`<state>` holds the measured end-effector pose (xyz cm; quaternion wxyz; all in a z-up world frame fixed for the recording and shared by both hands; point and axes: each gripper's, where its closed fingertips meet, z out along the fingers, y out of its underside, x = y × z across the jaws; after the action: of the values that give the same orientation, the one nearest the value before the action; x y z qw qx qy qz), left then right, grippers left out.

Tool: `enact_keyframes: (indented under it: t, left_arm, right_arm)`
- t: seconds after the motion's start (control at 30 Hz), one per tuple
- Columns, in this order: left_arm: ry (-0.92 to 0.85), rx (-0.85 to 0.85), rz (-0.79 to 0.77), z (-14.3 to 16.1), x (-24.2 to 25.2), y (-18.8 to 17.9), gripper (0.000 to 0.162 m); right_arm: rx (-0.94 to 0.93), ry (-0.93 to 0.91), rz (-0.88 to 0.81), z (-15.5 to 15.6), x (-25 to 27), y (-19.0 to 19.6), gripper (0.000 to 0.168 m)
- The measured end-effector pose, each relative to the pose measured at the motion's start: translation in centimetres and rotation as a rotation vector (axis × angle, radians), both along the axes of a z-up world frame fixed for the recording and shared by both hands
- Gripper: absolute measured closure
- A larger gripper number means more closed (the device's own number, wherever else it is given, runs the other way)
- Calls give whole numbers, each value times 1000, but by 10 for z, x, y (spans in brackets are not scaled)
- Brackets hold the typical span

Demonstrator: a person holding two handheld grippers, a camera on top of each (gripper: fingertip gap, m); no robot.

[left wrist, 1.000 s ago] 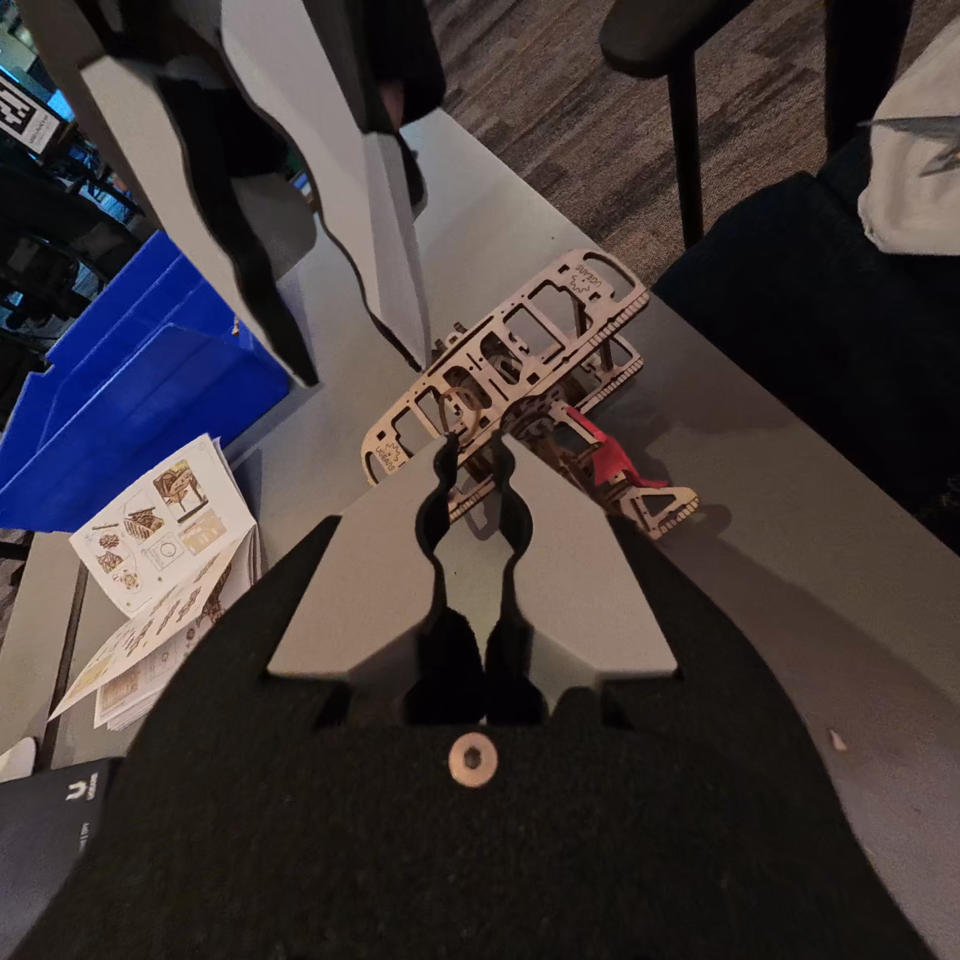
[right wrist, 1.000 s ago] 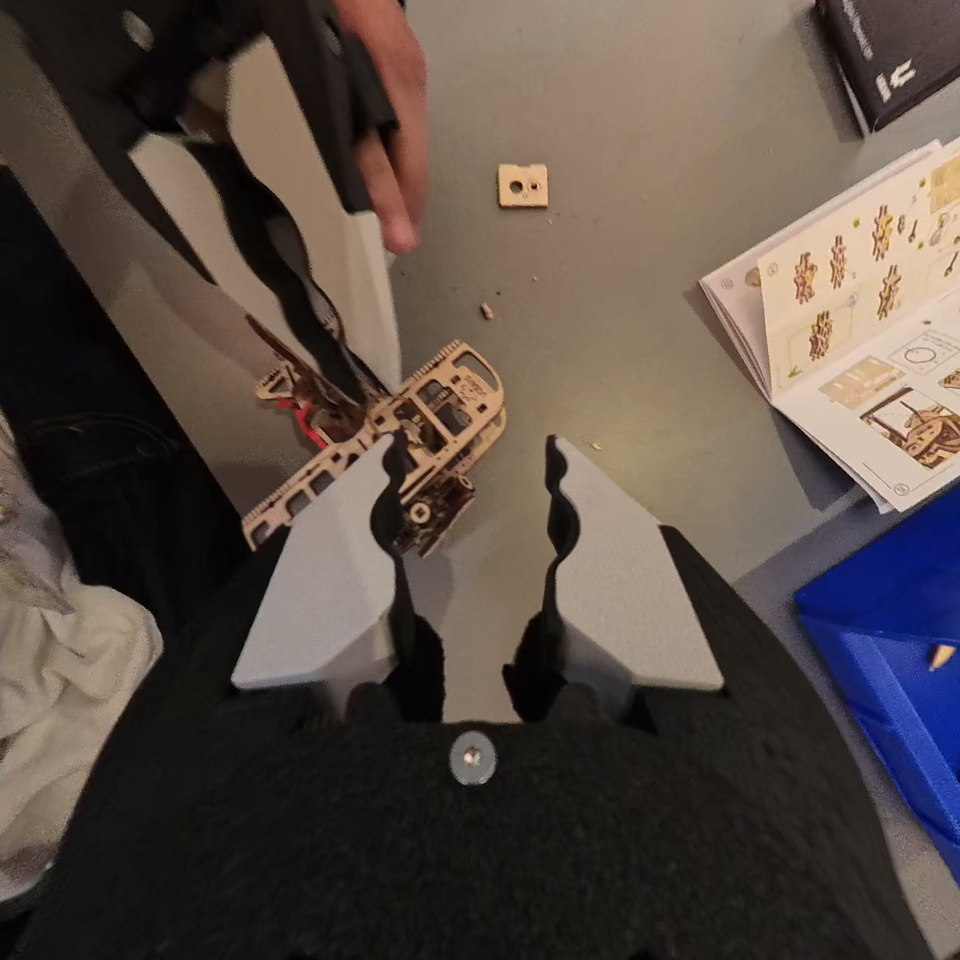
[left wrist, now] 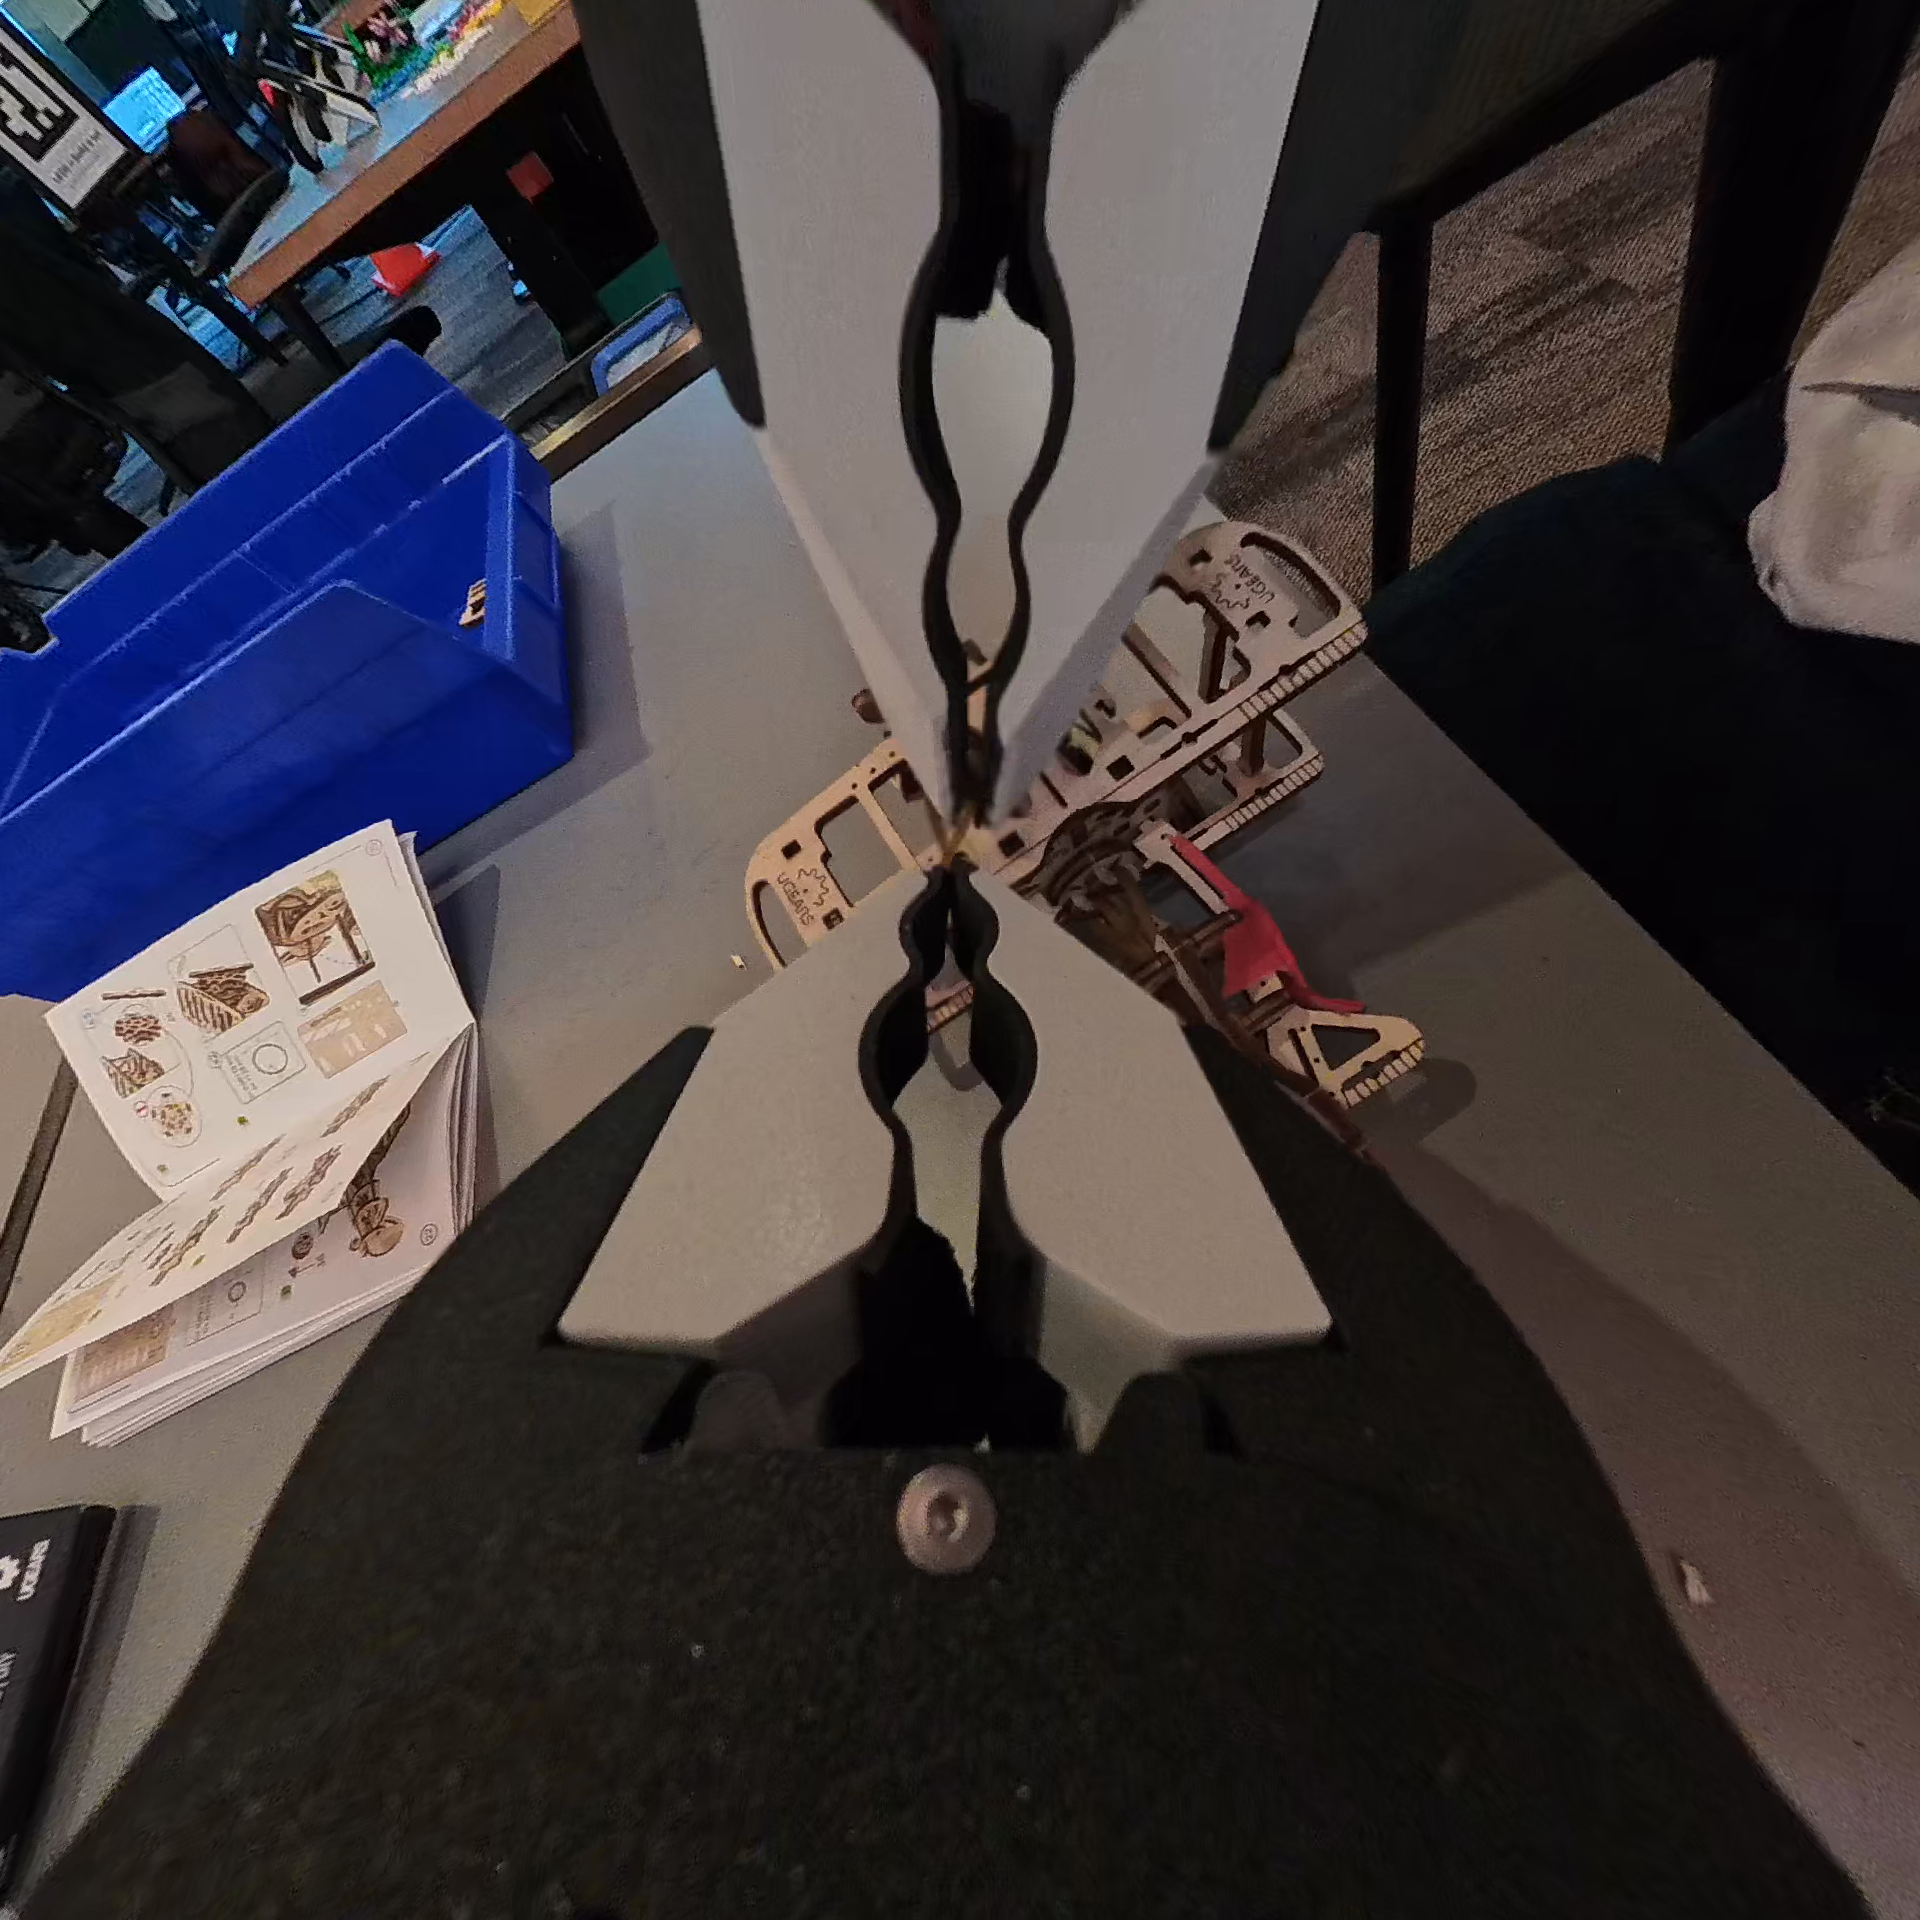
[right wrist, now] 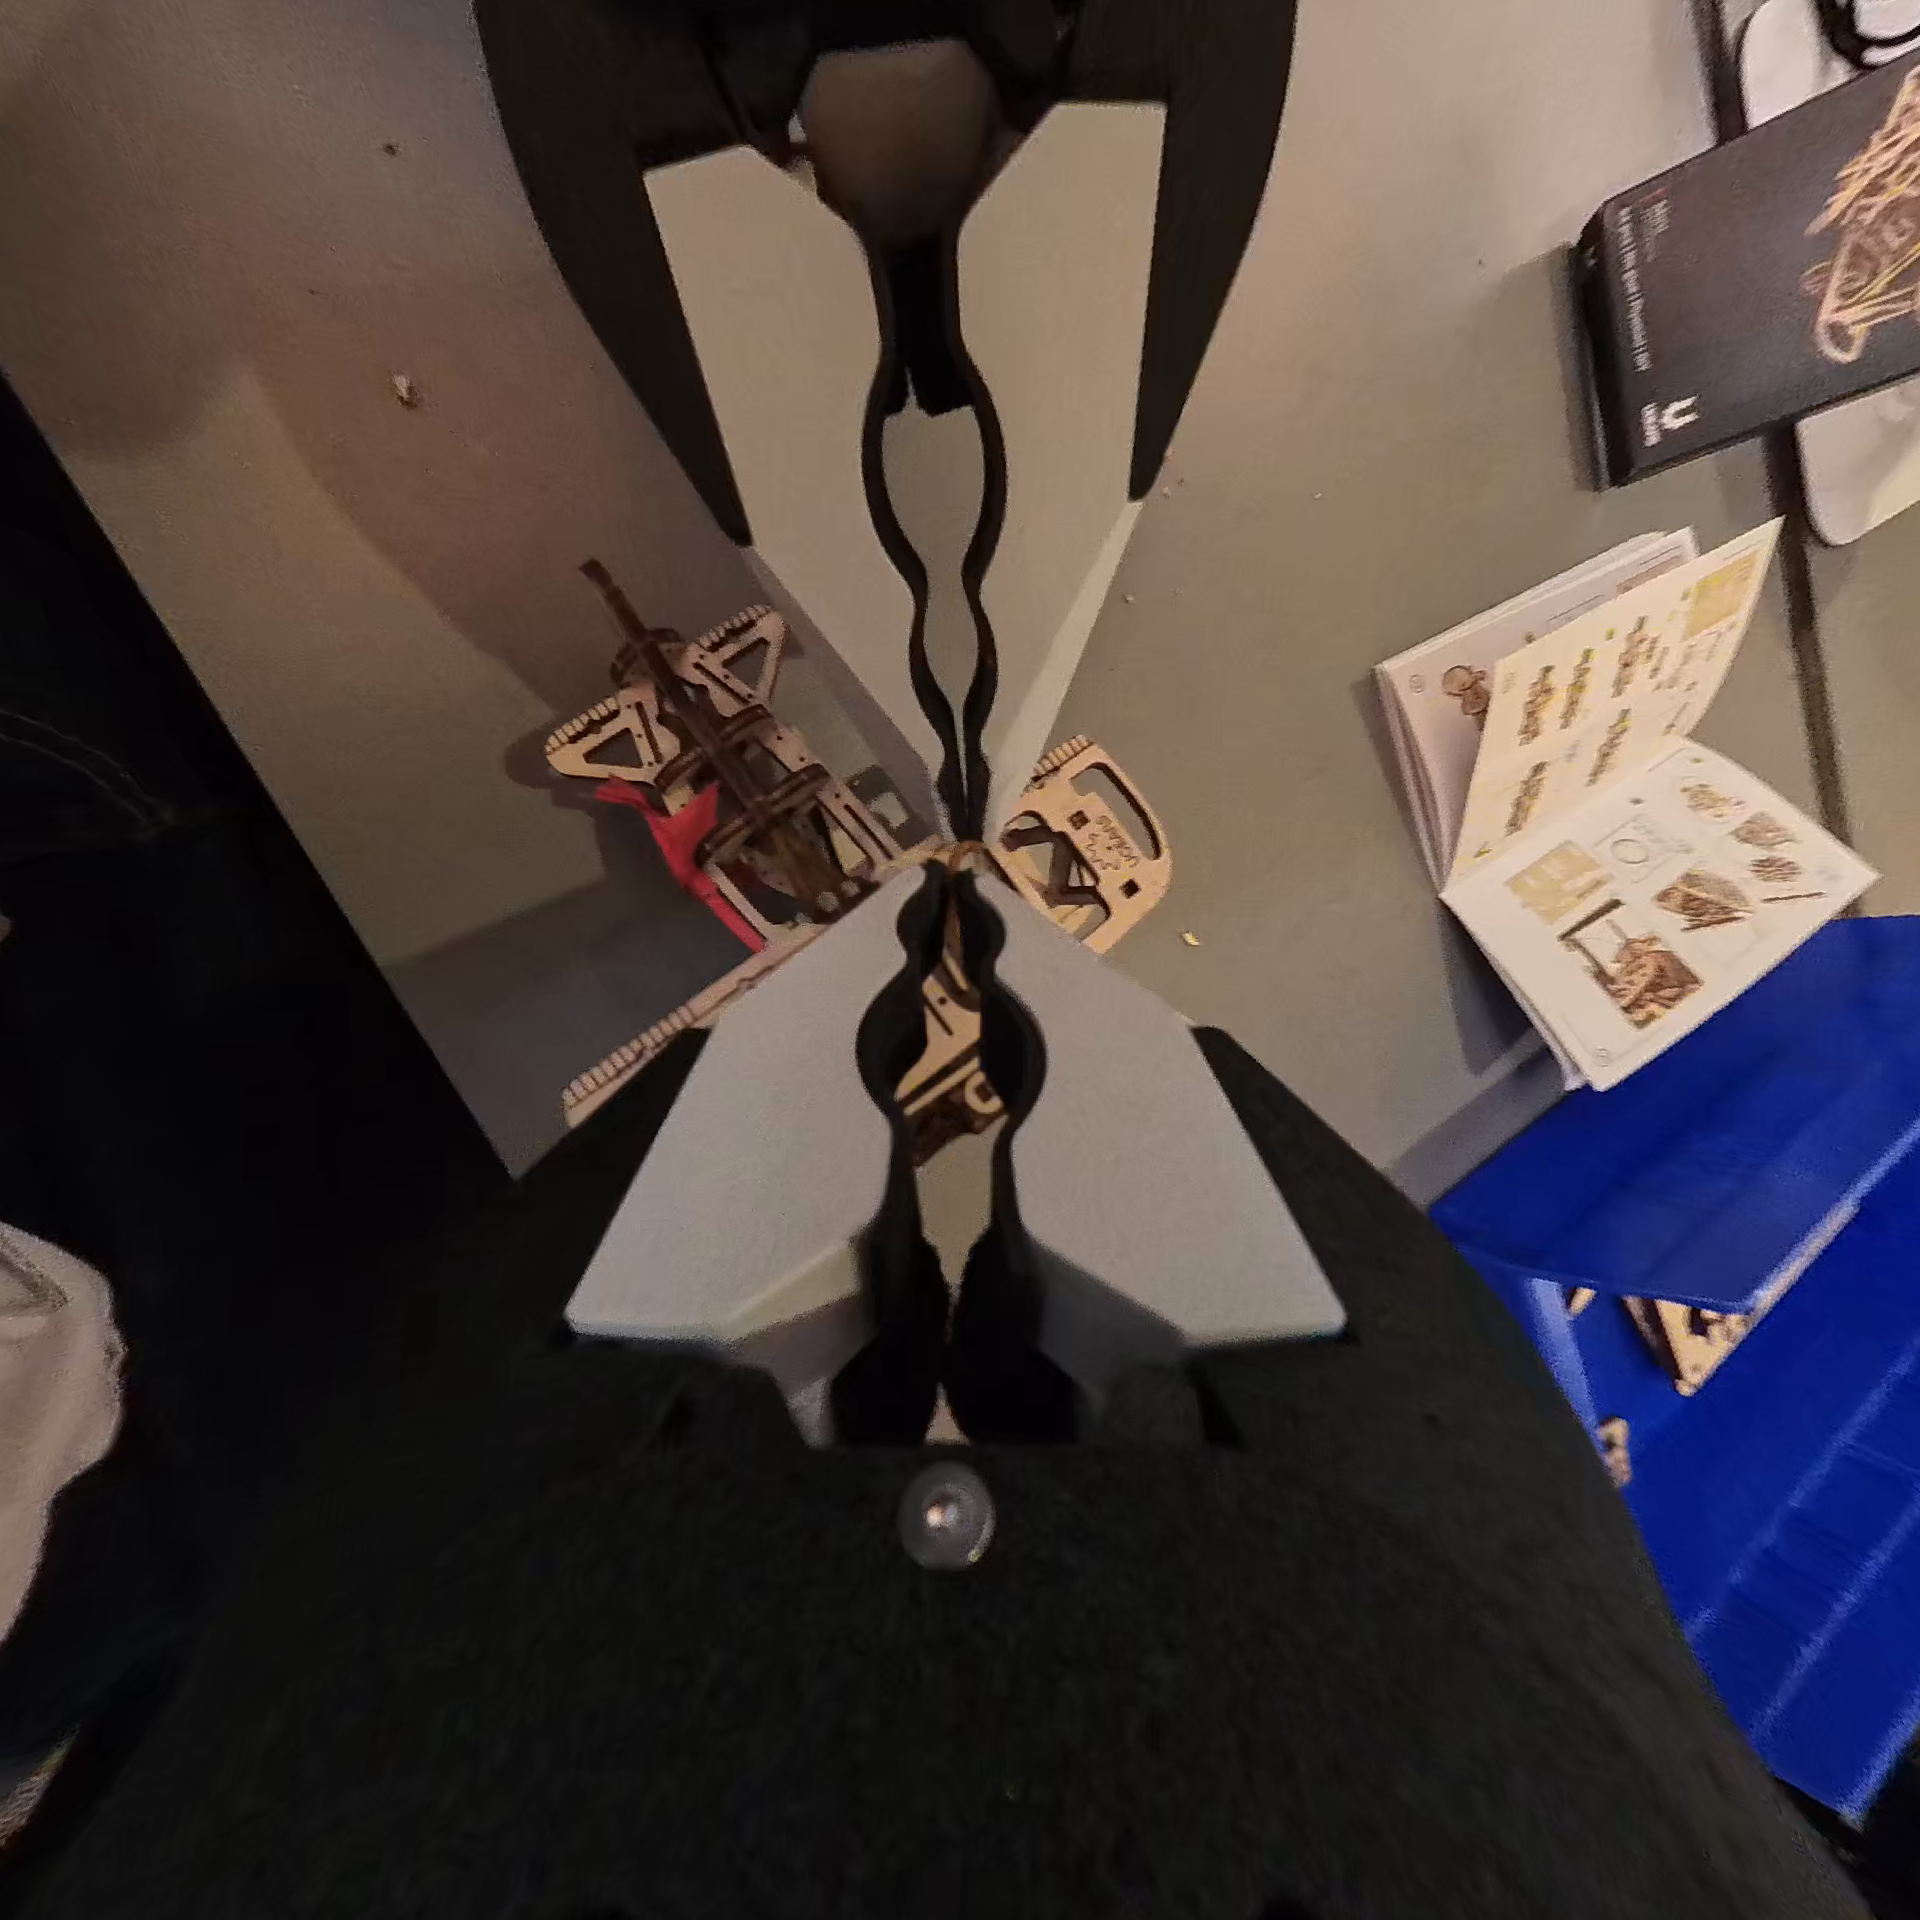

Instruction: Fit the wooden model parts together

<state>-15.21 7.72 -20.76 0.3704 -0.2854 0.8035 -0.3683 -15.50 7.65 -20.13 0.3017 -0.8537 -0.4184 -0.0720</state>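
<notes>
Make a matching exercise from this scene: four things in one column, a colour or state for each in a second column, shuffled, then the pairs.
Things:
1. bin
2. booklet
3. box
4. left gripper

Descriptions:
A. lying open on the table
B. blue
C. fingertips closed together at the wooden model
D. black, lying flat

Pairs: 1-B, 2-A, 3-D, 4-C

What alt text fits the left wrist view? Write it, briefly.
Two grippers meet tip to tip over a wooden model on a grey table: the left gripper from below, the right gripper from above, both nearly closed. A blue bin and open instruction booklet lie left.
</notes>
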Motion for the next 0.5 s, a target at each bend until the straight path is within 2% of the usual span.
enact_keyframes:
  t: [0.1,0.5]
  left_arm:
    - [0,-13,3,-1,0,1,162]
    - [-48,7,0,8,1,-2,153]
  right_arm:
    - [-5,-34,19,4,5,0,168]
    - [-259,12,166,-3,8,-5,168]
